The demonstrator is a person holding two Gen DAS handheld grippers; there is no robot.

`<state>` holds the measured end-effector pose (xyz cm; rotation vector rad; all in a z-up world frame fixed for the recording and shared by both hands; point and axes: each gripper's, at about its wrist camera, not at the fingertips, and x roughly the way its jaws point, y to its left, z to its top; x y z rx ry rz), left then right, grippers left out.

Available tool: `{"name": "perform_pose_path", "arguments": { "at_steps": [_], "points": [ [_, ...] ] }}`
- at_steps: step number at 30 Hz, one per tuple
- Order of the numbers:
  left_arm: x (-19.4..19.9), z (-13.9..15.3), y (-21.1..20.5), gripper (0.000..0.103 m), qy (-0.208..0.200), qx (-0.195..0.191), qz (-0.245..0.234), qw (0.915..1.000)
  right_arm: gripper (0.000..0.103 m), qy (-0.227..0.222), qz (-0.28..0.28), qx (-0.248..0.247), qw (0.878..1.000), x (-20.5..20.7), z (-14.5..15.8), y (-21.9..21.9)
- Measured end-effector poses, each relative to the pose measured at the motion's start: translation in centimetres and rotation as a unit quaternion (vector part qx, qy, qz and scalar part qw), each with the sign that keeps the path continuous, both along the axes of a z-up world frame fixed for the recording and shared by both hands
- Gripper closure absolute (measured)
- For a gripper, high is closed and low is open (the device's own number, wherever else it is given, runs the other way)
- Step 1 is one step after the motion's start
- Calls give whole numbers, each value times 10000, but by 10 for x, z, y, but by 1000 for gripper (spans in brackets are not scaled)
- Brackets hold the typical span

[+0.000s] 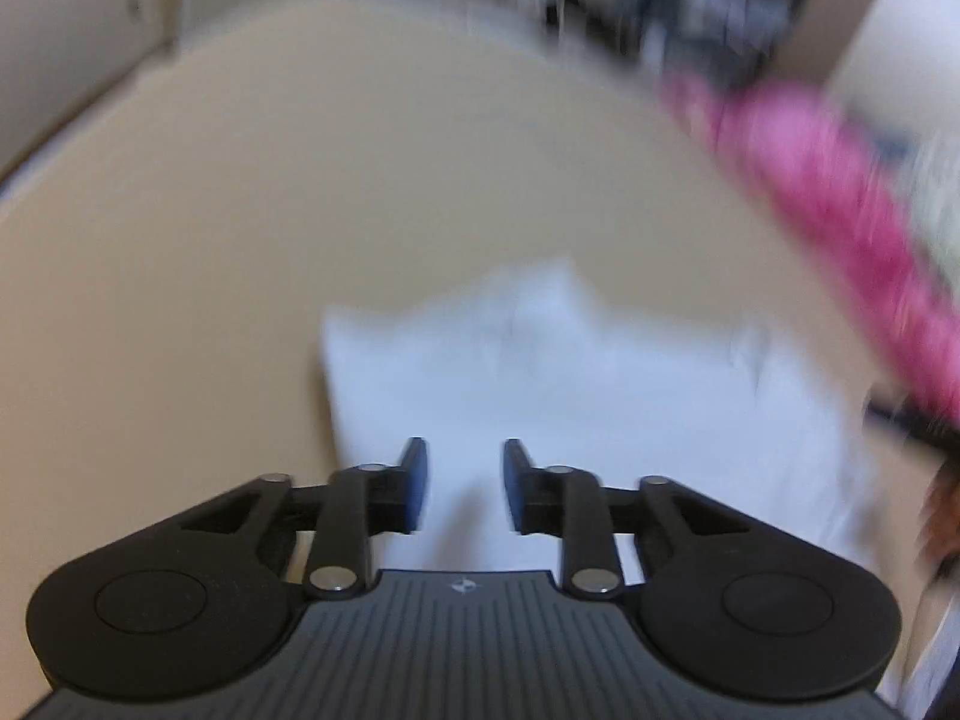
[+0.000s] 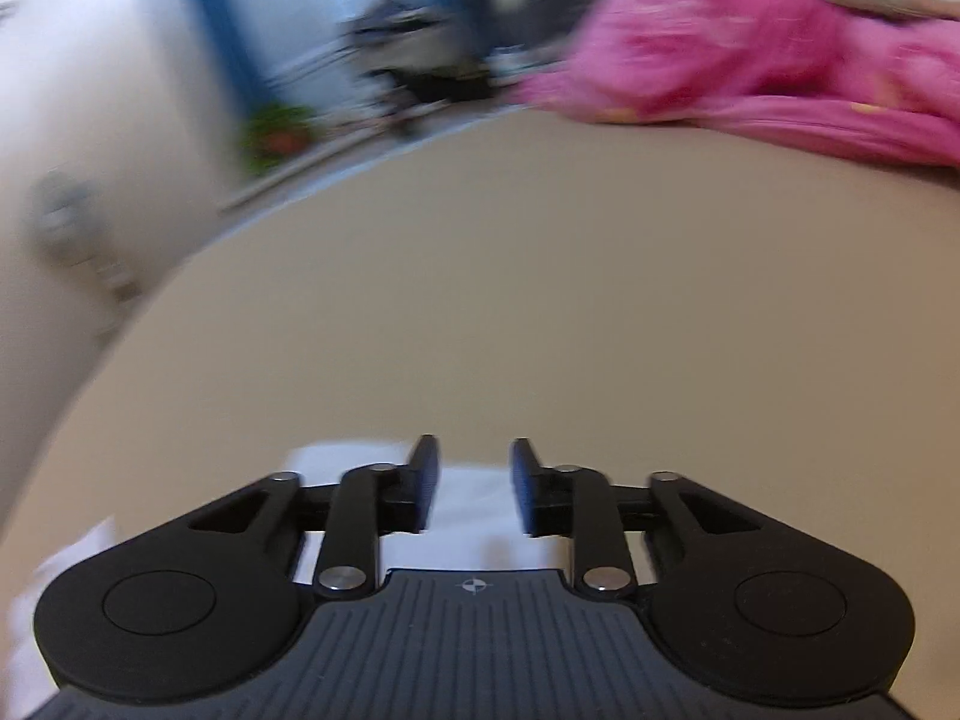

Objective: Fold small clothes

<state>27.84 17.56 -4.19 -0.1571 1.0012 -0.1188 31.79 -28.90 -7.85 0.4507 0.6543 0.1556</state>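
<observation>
Surface: your work area is a smooth, plain beige tabletop [image 1: 300, 210], matte and unpatterned, filling most of both wrist views.

Item 1: a small white cloth garment [image 1: 540, 372], lying flat on the tabletop. In the left wrist view it spreads from the centre toward 4 o'clock; in the right wrist view only its edge shows at 6 to 8 o'clock, under the tool. The frames are too blurred for you to tell its folds or type.

Item 2: a bright pink fabric heap [image 2: 750, 60], at 1 to 2 o'clock in the right wrist view, resting on the far part of the tabletop, well apart from the white garment. The left wrist view shows it as a pink streak at 2 to 3 o'clock.

Room: a pale cream wall [image 2: 90, 120] at 9 to 10 o'clock, a blue upright band [image 2: 219, 30] at 11 o'clock, dark blurred furniture at 12 o'clock.

Tools: your left gripper [image 1: 465, 483] stands partly open over the white garment, nothing pinched between its pads. Your right gripper [image 2: 474, 483] is likewise partly open above the garment's edge, gripping nothing.
</observation>
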Motion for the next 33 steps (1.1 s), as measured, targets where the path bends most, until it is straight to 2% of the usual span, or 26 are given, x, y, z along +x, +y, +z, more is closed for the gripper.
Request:
{"name": "perform_pose_path", "arguments": {
  "at_steps": [1,2,3,4,5,6,7,8,9,10,12,13,15,18,21,24,27,30,33],
  "points": [
    [0,-13,-6,73,310,384,-4,9988,58,262,337,118,9990,-3,-7,4],
    [-6,-12,-11,73,210,547,-52,9983,59,652,437,53,9969,-6,-15,9],
    [-12,-2,-15,73,96,525,-85,9985,59,933,323,-126,9950,-12,-21,13],
    [-17,10,-17,73,-32,335,-54,9994,61,951,177,-204,9951,-25,-22,12],
    [-26,17,-14,71,-331,30,-11,9994,61,877,132,-124,9960,-39,-21,10],
    [-36,17,-13,64,-573,-277,3,9980,61,865,188,-49,9961,-52,-20,8],
    [-40,7,-18,58,-393,-157,7,9991,61,1004,299,-114,9944,-61,-26,8],
    [-38,-10,-26,63,101,479,134,9987,68,1206,342,-244,9918,-63,-30,8],
    [-42,-19,-34,85,286,898,157,9954,76,1278,285,-383,9906,-73,-28,7],
    [-55,-14,-42,82,96,1073,146,9941,84,1328,100,-493,9899,-83,-20,4],
    [-84,8,-51,80,-302,1001,253,9942,73,1394,-529,-693,9864,-114,0,-6],
    [-103,15,-53,76,-515,955,362,9934,65,1239,-796,-690,9867,-137,11,-12],
    [-136,33,-57,66,-905,1021,539,9892,62,1118,-1064,-445,9870,-177,23,-20],
    [-180,41,-66,65,-1021,1192,638,9855,62,896,-1174,-19,9890,-227,36,-41],
    [-229,33,-58,65,-667,795,569,9930,61,827,-1120,-7,9903,-268,38,-53],
    [-271,18,-52,65,55,365,551,9978,58,973,-789,7,9921,-299,27,-53],
    [-292,2,-41,65,625,133,770,9950,58,1177,-449,-203,9918,-320,12,-48],
    [-303,-7,-33,65,993,-63,969,9903,58,1333,-305,-429,9897,-327,-6,-45],
    [-302,-20,-32,66,1312,21,1032,9860,58,1522,-232,-416,9872,-327,-17,-46]
  ]
}}
